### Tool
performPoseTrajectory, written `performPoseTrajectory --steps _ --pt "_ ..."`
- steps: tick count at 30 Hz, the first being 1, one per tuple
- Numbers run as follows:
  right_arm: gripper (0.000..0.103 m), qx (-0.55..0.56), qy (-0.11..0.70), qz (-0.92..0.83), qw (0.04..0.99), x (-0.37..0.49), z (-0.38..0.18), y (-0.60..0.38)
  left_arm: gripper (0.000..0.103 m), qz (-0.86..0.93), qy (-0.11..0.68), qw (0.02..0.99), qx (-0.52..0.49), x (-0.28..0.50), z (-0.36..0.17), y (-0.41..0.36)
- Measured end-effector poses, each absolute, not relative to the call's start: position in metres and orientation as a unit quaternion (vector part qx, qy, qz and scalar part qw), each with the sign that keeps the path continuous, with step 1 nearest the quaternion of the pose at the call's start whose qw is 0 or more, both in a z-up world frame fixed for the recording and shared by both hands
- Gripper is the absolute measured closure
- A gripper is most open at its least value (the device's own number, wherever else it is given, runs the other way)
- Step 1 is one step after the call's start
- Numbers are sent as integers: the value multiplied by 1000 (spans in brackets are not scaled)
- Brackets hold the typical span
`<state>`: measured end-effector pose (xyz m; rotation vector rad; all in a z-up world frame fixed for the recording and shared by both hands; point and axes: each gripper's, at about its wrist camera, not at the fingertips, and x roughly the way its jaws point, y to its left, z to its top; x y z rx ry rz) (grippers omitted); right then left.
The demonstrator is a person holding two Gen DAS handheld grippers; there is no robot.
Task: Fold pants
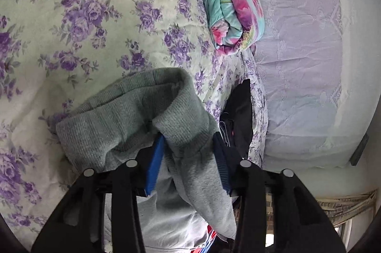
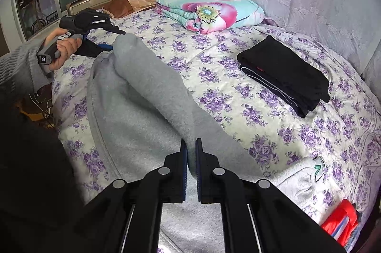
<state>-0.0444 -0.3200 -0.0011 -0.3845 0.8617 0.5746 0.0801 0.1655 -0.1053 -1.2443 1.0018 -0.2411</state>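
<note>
The grey sweatpants [image 2: 142,95] lie mid-fold on the floral bedspread [image 2: 273,134], near the folded black pants [image 2: 285,76]. The right gripper [image 2: 191,150] pinches their fabric; the left gripper [image 1: 190,148] stands parted around the ribbed cuff. Flattening remains.

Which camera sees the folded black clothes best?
The right wrist view: the folded black clothes lie whole and unblocked on the purple-flowered bedspread. The left wrist view shows only a dark sliver beyond the grey fleece pants.
</note>
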Motion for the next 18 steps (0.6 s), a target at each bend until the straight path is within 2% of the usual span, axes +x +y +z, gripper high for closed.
performPoseTrajectory --steps 3,7,14,18 --pt "97 -174 421 275 847 -58 -8 -318 70 -113 448 715 -525 66 -85 169" --pt "97 -173 451 283 829 -82 -30 -312 71 -112 466 726 -493 39 -78 174" --pt "96 -198 510 288 786 -110 -97 -292 72 -78 523 722 -446 7 -129 178" --pt "96 -188 522 285 782 -112 -111 -289 72 -81 525 721 -445 4 -128 182"
